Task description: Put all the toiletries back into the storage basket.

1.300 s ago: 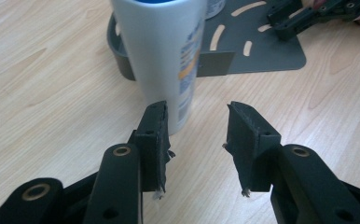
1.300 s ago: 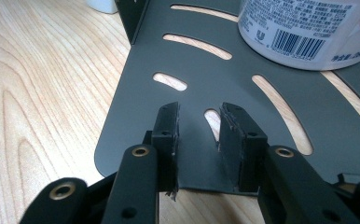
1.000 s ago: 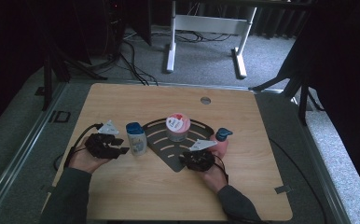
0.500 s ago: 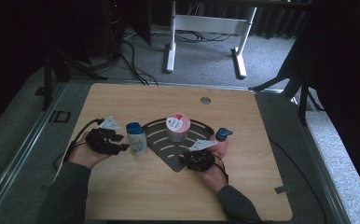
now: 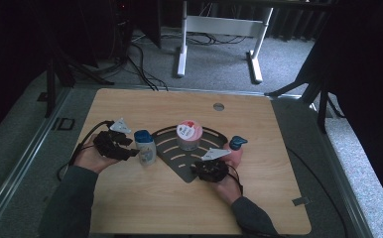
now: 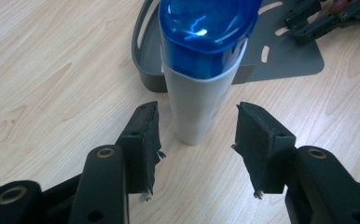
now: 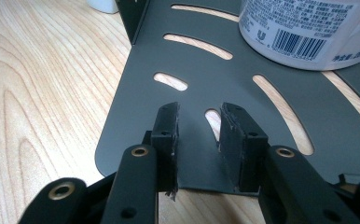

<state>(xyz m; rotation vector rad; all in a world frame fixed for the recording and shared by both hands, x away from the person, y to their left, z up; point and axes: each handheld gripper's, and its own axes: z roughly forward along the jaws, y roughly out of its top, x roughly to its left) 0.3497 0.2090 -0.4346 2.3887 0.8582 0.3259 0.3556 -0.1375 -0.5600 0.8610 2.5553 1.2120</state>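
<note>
My left gripper [image 6: 194, 140] is nearest the work. Its jaws have just been opening and now stand spread to either side of the white bottle [image 6: 197, 100]. A gap of bare wood shows between each pad and the bottle wall, so nothing is gripped. The bottle stands upright on the wooden table [image 6: 52, 70], its blue cap [image 6: 206, 28] uppermost, just beside the raised rim of the dark grey slotted tray [image 6: 280, 60]. From the high view, the same bottle [image 5: 145, 147] stands off the tray's left edge, with my left gripper [image 5: 127, 148] close against it on the side away from the tray.

My right gripper [image 7: 197, 135] is set at the near edge of the tray [image 7: 262, 140]. Its jaws are partly apart, one to each side of a short slot, resting over the tray floor. Whether the pads bear on the plate or merely hover above it I cannot tell from this angle. No loose item lies between them. In the high view this gripper [image 5: 210, 171] sits at the tray's near corner [image 5: 182, 171].

Farther in, a round white tub [image 7: 304, 28] with a barcode label stands on the tray floor; from above its lid [image 5: 188, 135] shows pink and white. Beyond my right hand, a pink bottle with a blue top [image 5: 236, 148] stands on the table just off the tray's right edge.
</note>
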